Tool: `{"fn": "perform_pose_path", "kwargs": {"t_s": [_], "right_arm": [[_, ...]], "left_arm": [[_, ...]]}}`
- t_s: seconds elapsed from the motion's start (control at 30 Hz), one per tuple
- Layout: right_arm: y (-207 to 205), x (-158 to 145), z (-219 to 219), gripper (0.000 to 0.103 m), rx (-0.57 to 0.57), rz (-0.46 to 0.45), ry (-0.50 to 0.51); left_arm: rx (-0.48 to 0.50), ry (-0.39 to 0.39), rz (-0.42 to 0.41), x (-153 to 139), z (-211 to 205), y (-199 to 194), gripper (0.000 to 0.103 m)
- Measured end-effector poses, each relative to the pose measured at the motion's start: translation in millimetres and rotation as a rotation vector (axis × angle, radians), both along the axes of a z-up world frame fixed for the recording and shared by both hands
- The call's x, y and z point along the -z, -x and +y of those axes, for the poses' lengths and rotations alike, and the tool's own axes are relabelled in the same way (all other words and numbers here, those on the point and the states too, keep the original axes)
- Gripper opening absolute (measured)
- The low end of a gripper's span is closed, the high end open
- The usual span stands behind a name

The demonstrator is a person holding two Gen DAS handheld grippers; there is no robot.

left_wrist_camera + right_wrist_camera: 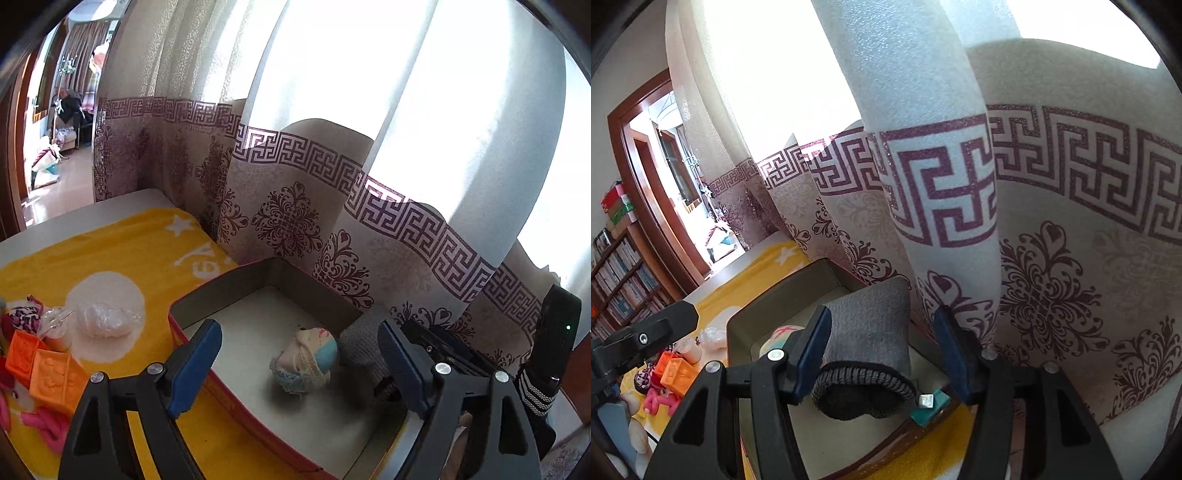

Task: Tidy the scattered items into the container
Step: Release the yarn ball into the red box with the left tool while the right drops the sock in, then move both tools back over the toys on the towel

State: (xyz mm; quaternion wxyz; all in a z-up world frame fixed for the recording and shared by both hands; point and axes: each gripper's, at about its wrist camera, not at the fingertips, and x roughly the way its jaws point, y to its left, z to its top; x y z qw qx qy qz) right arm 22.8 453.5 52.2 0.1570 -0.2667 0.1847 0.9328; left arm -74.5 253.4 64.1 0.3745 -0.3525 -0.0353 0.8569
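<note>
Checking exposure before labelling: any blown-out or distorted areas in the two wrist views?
Left wrist view: window behind the curtain is blown out white; fisheye bends the container rim; the contents stay readable. Right wrist view: same backlit glare up top; the grey sock close to the lens is sharp, the bookshelf small and warped.

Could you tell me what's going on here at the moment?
A person with a claw in each hand is tidying small items into a red-walled box. The left claw hangs open over a rolled sock lying inside. A grey sock sits between the right claw's spread fingers over the box.
</note>
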Motion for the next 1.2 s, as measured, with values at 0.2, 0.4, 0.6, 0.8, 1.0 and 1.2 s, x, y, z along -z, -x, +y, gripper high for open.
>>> {"fn": "perform_pose_path", "kwargs": {"t_s": [0.2,0.4,0.6,0.8,1.0,1.2], "right_arm": [[-4.0,-2.5,-1.5,0.062,0.012,0.024,0.009],[-4.4,-2.2,-5.8,0.064,0.018,0.028,0.011],[0.7,0.3,-23.1,0.065,-0.022,0.025,-0.014],[0.3,-3.4,-46.8,0.065,-0.083,0.052,-0.04],[9.3,-1.5,-84.7,0.07,-0.199,0.05,-0.066],[30.0,12.7,-130.4,0.07,-0.375,-0.013,-0.047]], "left_arm": [[-0.088,0.046,0.03,3.3,-26.2,-5.0,0.103],[-0.184,0.063,0.032,13.6,-66.4,-5.4,0.103],[-0.268,0.075,-0.002,33.2,-111.3,-6.7,0.103],[-0.383,0.081,-0.027,44.7,-167.6,-6.0,0.103],[-0.556,0.045,-0.085,56.5,-234.8,-0.7,0.103],[-0.69,0.059,-0.092,62.8,-289.0,0.2,0.103]]}}
